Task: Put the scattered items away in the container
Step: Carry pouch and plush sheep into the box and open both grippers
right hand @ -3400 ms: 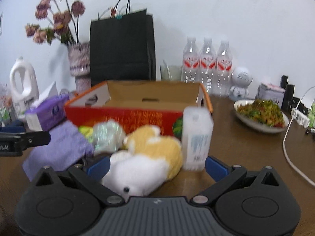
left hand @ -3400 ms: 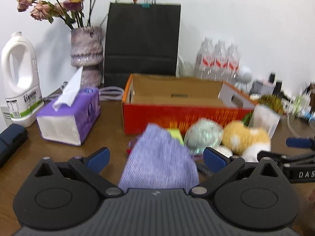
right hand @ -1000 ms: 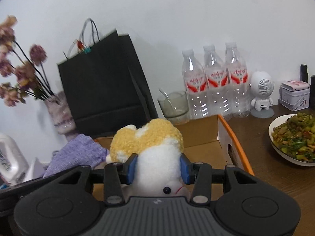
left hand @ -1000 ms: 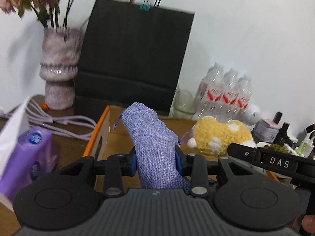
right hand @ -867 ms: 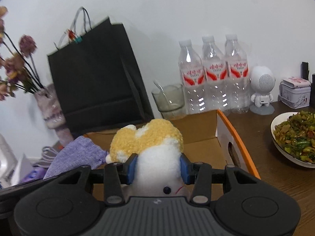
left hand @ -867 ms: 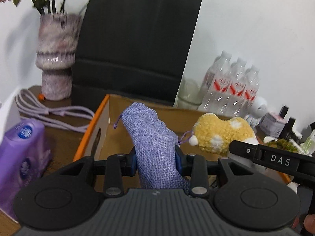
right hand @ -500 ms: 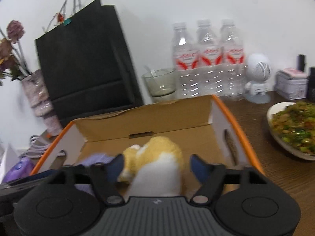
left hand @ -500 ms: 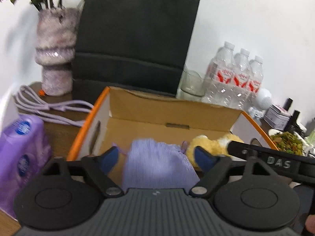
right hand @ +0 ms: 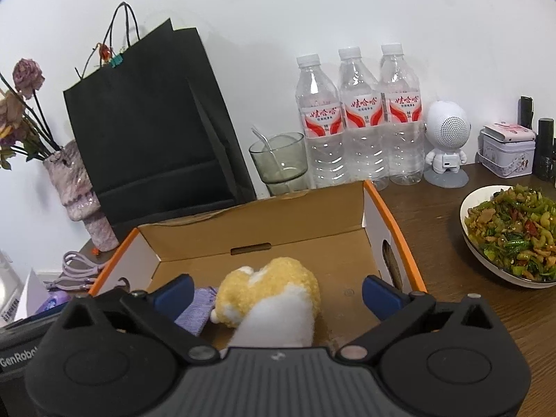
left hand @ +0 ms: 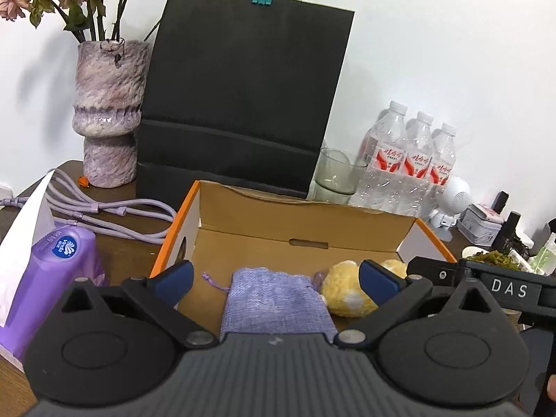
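An orange-edged cardboard box [left hand: 295,222] stands open below both grippers. On its floor lies a lilac cloth pouch [left hand: 274,305], with a yellow-and-white plush toy [left hand: 342,295] to its right. The jaws of my left gripper [left hand: 276,278] are opening; they stand wide above the pouch, their pads clear of it. In the right wrist view the box [right hand: 264,229] holds the plush [right hand: 274,292] and a corner of the pouch [right hand: 196,312]. My right gripper [right hand: 278,292] is opening too, with the plush lying loose between and below its blue pads [right hand: 380,293].
Behind the box stand a black paper bag [left hand: 239,104], a mottled vase [left hand: 107,111], a glass [right hand: 279,161] and three water bottles [right hand: 358,118]. A purple tissue pack [left hand: 59,267] and cables [left hand: 114,215] lie left. A bowl of food [right hand: 510,236] sits right.
Both grippers held their items over the box a second ago. Both jaws have swung wide, and the pouch and the plush have dropped onto the box floor.
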Tool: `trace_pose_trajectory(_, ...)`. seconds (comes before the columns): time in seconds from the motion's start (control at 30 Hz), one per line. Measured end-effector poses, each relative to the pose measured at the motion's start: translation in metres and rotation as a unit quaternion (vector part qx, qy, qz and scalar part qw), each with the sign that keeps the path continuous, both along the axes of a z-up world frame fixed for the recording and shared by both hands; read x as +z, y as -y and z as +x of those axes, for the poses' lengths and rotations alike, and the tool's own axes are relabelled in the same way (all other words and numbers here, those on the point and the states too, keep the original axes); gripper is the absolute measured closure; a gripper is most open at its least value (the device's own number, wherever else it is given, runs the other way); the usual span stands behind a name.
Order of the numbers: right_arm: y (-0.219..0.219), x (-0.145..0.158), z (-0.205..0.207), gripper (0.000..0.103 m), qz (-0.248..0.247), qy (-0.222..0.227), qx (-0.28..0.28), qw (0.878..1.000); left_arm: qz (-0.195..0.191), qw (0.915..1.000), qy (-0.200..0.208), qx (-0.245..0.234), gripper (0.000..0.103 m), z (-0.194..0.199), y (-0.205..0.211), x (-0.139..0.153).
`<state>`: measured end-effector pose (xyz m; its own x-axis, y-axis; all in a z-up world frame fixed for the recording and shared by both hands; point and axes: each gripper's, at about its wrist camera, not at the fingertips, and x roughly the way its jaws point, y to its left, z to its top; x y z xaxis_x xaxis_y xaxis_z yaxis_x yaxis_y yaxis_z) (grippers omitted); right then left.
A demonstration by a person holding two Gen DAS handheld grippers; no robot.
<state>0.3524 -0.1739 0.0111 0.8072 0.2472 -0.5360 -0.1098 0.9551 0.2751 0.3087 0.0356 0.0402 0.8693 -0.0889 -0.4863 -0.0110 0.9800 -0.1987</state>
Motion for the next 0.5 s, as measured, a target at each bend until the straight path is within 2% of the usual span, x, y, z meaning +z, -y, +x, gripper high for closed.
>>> trace_pose_trajectory(0.5, 0.009, 0.025, -0.039, 0.000, -0.021, 0.037, 0.016, 0.999, 0.005, 0.9992, 0.038, -0.012, 0.000, -0.045, -0.001, 0.024)
